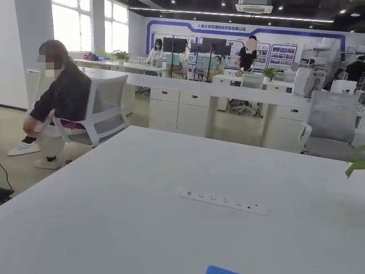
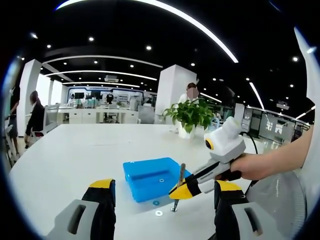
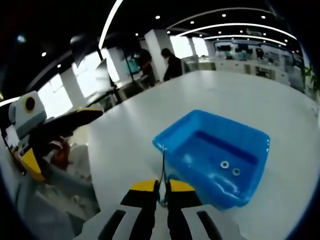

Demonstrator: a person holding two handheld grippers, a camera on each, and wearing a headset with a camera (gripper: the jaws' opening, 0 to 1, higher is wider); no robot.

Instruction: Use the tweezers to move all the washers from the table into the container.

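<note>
Right gripper (image 3: 162, 186) clamped on tweezers (image 3: 163, 162); left gripper (image 2: 165, 186) jaws wide, empty.
Tweezer tips just off container (image 3: 172, 136) near edge, beside two loose washers (image 2: 159, 213); two washers (image 3: 224, 164) inside; broad open table (image 2: 75, 160) around.

Head view: big room bright. Daylight pours in from windows (image 1: 74, 23) at top left, glass washed out white. Long ceiling light strip (image 1: 228, 12) glows too. White counter (image 1: 142, 200) evenly lit, no hard shadows. Whole picture bit fuzzy, far people (image 1: 247, 54) blurry.

Both gripper views: round fisheye, straight lines bend near edges. Ceiling dark, dotted with small bright lamps (image 2: 148, 48). Blue container (image 3: 215, 150) shiny, small white glints on walls. Tweezers (image 2: 180, 176) fairly sharp in middle. Things at edges smeared and dim.
</note>
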